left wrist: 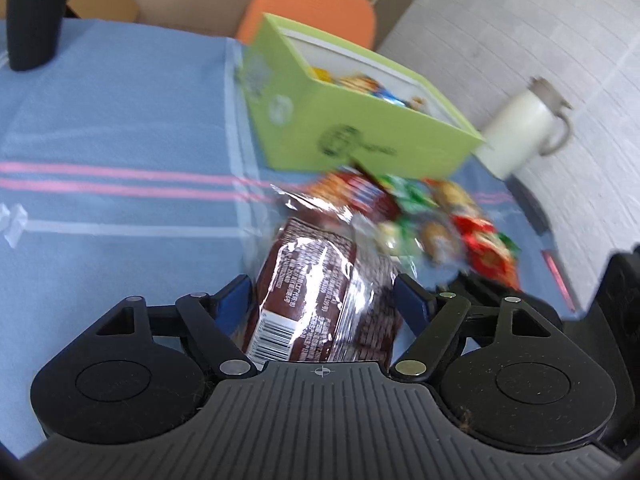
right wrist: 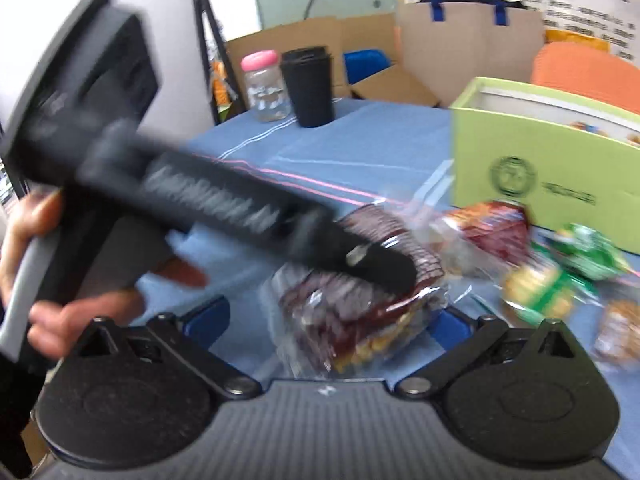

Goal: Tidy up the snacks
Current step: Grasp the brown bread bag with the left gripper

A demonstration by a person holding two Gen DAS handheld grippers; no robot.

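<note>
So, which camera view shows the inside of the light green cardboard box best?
The left wrist view shows the light green cardboard box best: it looks down past the rim, so the white lining and colourful snack packets inside are visible. The right wrist view sees mainly its outer wall, with only a strip of the inside.

Lime-green box (left wrist: 360, 128); blue tablecloth (left wrist: 120, 120) — pink stripes; maroon packet (left wrist: 316, 288), seemingly white-lettered.

**Black grippers, blue pads**

Left gripper (left wrist: 324, 292): matte black linkage arms, silver rivets, blue finger pads (left wrist: 236, 300), ribbed grey housing bearing a small crosshair mark. Right gripper (right wrist: 332, 320) looks alike. A hand (right wrist: 44, 264) wraps a grey-and-black handle.
</note>
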